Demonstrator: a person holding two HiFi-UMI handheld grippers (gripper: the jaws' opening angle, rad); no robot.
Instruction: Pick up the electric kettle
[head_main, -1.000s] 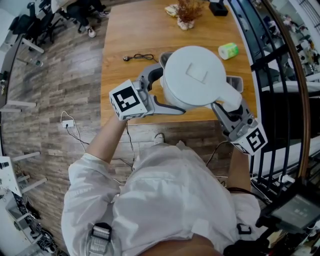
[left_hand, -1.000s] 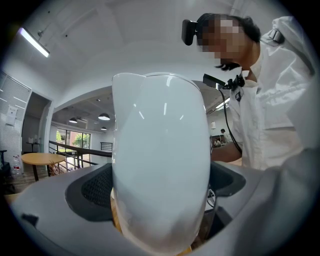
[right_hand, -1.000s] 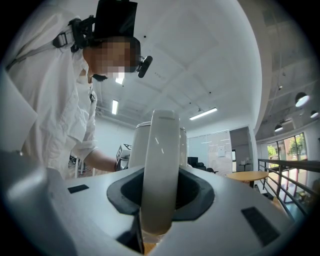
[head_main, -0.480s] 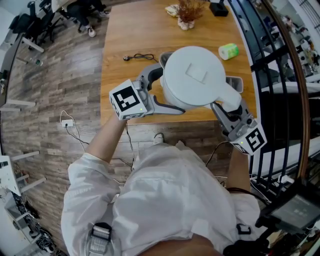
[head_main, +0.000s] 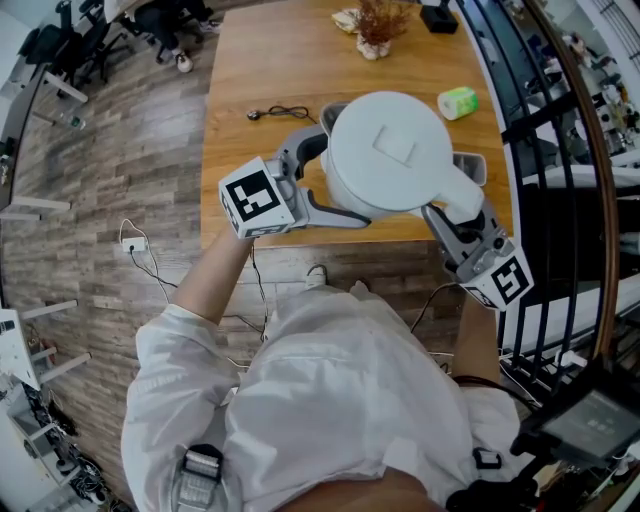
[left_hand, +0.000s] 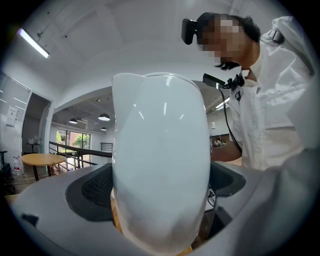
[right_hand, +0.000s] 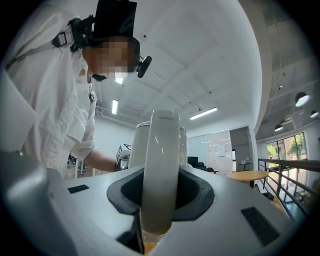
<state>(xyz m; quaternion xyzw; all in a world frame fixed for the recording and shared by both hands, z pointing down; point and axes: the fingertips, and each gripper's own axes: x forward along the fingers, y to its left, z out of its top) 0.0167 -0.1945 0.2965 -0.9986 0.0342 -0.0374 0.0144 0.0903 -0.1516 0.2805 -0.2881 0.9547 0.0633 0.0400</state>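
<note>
Looking overhead hides how right claw (right_hand: 159, 200) clamps kettle (head_main: 390, 150).

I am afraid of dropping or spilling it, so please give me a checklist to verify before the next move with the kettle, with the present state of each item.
1. Right gripper closed on the handle: ok, the jaws clamp it from both sides.
2. Left gripper holding the electric kettle by its body: ok, the jaws press on the white wall.
3. Lid shut: ok, it lies flat on top.
4. Kettle lifted clear of the table: cannot tell from these views.
5. Cable and green roll apart from the kettle: ok.
</note>
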